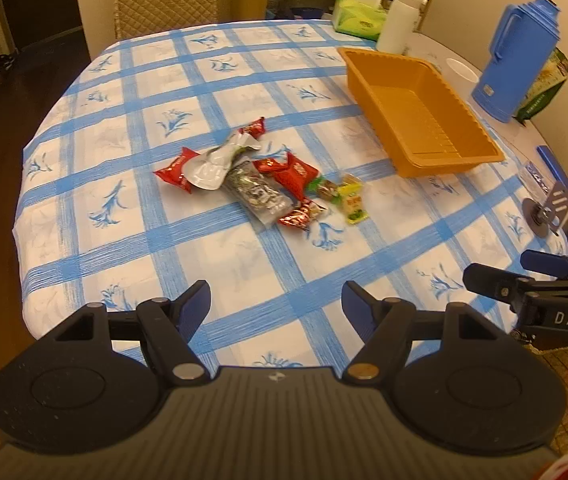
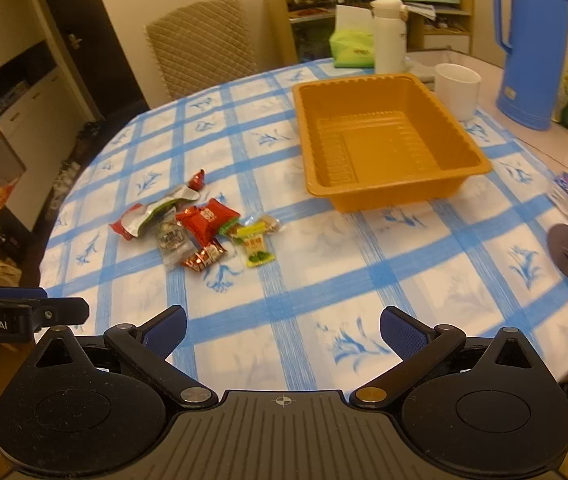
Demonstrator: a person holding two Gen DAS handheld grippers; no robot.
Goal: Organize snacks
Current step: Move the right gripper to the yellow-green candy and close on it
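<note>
A heap of wrapped snacks point(image 1: 256, 176) lies mid-table on the blue-checked cloth, well apart from the empty orange tray point(image 1: 419, 112) to its right. We judge the sorting not yet begun: nothing sits in the tray, every packet remains to be moved. We hold the left claw point(image 1: 276, 304) and right claw point(image 2: 282, 330) near the table's point(image 1: 96, 240) edge, jaws apart, gripping nothing. Only the right view shows us the white mug point(image 2: 456, 88) whole behind the tray; the left view catches only its rim.
</note>
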